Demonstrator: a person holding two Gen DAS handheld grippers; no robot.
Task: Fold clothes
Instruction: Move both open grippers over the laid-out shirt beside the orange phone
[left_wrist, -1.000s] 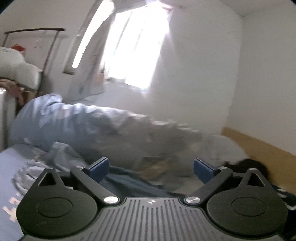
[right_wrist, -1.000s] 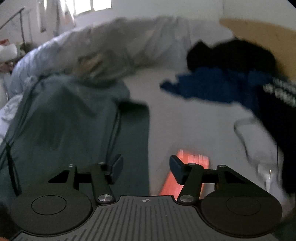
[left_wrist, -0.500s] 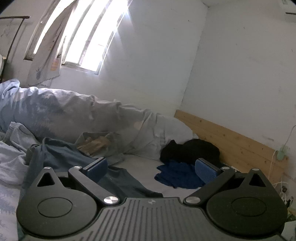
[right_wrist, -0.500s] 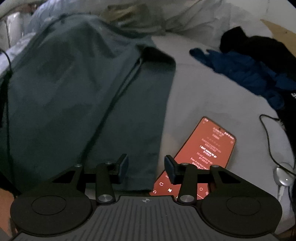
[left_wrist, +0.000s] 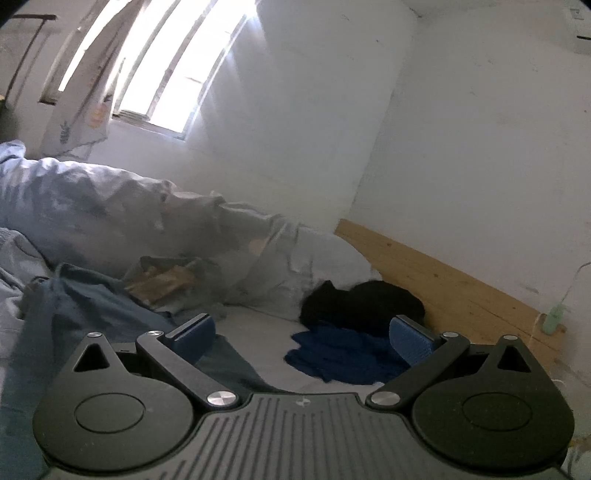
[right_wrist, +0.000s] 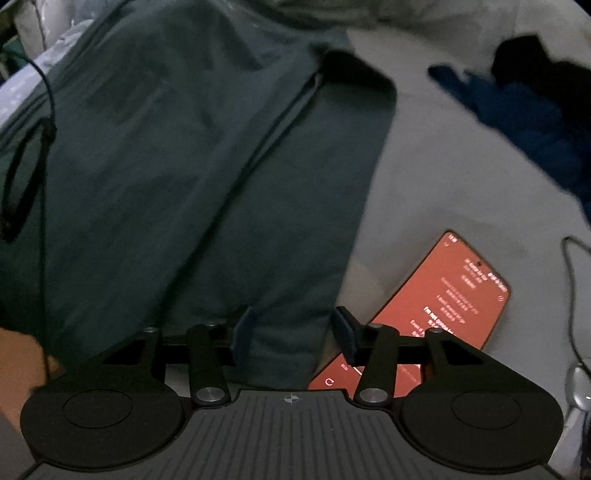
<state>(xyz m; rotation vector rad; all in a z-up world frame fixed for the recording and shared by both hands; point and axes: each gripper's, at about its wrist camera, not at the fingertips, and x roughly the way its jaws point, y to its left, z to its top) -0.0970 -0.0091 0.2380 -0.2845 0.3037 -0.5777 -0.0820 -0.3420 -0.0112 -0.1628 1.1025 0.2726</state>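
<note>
My left gripper (left_wrist: 301, 334) is held above the bed, looking across it to the white wall and the bright window (left_wrist: 159, 66); its jaws stand wide apart with nothing between them. My right gripper (right_wrist: 291, 332) is low over the bed, and its jaws are also apart, not closed on anything. The lower edge of the dark grey-green garment (right_wrist: 192, 166) lies between its blue pads (right_wrist: 243, 326), but I cannot tell if they touch the cloth. This garment is spread flat on the pale grey bed sheet (right_wrist: 436, 155), on the left part of the bed. Just beside its right edge lies a smartphone with a red lit screen (right_wrist: 443, 295), partly hidden by my right finger. Farther away, near the wooden headboard (left_wrist: 443, 280), a crumpled dark blue cloth (left_wrist: 343, 354) lies touching a black heap of clothing (left_wrist: 362, 302). A rumpled pale blue duvet (left_wrist: 110, 210) is piled along the wall.
</note>
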